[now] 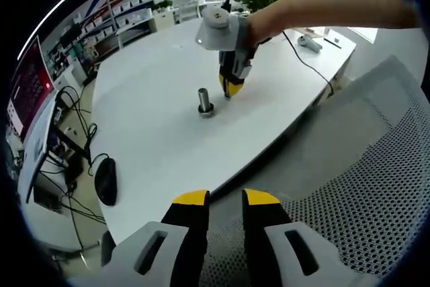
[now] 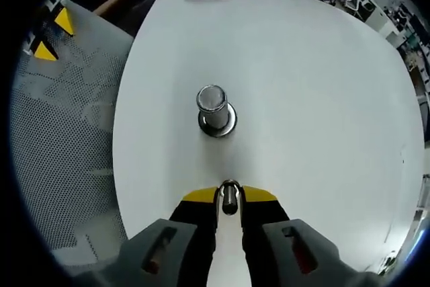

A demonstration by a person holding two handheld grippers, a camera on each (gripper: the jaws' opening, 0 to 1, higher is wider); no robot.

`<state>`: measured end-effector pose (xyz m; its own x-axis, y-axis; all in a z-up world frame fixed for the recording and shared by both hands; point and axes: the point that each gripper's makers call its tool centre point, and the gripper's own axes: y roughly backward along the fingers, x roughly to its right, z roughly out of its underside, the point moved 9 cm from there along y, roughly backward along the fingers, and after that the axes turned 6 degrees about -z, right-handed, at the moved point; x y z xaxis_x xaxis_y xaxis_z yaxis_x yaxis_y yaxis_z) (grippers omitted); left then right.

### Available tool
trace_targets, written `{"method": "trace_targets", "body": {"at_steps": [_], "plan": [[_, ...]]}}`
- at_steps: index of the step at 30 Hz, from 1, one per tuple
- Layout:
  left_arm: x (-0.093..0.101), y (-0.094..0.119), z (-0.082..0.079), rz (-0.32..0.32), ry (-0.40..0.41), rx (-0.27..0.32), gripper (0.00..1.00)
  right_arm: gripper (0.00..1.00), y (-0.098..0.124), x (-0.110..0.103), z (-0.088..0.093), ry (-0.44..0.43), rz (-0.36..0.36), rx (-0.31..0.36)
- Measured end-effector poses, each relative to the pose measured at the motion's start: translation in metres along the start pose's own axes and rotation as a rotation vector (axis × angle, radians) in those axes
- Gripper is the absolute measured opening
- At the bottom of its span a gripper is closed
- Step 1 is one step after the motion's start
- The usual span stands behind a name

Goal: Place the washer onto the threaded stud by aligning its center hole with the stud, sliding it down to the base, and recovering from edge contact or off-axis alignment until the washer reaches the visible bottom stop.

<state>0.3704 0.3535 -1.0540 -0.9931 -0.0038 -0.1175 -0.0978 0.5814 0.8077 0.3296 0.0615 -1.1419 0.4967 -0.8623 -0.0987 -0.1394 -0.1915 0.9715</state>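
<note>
Washer (image 2: 230,197) edge-on in right tool (image 2: 230,196), hole hidden.

My right jaws pinch the small metal washer (image 2: 230,196) on edge; the grey threaded stud (image 2: 213,109) stands upright mid-table, well clear of every edge

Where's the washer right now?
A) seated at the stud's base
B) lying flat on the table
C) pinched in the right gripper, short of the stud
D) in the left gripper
C: the washer sits edge-on between the right gripper tips, short of the stud.
</note>
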Motion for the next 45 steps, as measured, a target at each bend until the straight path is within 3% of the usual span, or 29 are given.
{"method": "trace_targets", "body": {"at_steps": [6,11,20,24,32,38,45], "plan": [[0.000,0.000,0.000,0.000,0.001,0.000,0.17,0.25,0.002,0.002,0.002,-0.030,0.013,0.035],[0.000,0.000,0.000,0.000,0.001,0.000,0.17,0.28,0.005,0.003,0.011,-0.055,0.022,0.046],[0.000,0.000,0.000,0.000,0.001,0.000,0.17,0.28,0.012,0.008,0.034,-0.102,0.031,0.075],[0.000,0.000,0.000,0.000,0.001,0.000,0.17,0.27,0.018,0.008,0.044,-0.128,0.019,0.125],[0.000,0.000,0.000,0.001,0.001,-0.001,0.17,0.27,0.024,0.010,0.065,-0.173,0.052,0.133],[0.000,0.000,0.000,0.001,0.002,-0.002,0.17,0.26,0.023,0.018,0.078,-0.227,0.089,0.138],[0.000,0.000,0.001,0.001,0.003,-0.004,0.17,0.24,0.016,0.028,0.088,-0.289,0.075,0.159]]}}
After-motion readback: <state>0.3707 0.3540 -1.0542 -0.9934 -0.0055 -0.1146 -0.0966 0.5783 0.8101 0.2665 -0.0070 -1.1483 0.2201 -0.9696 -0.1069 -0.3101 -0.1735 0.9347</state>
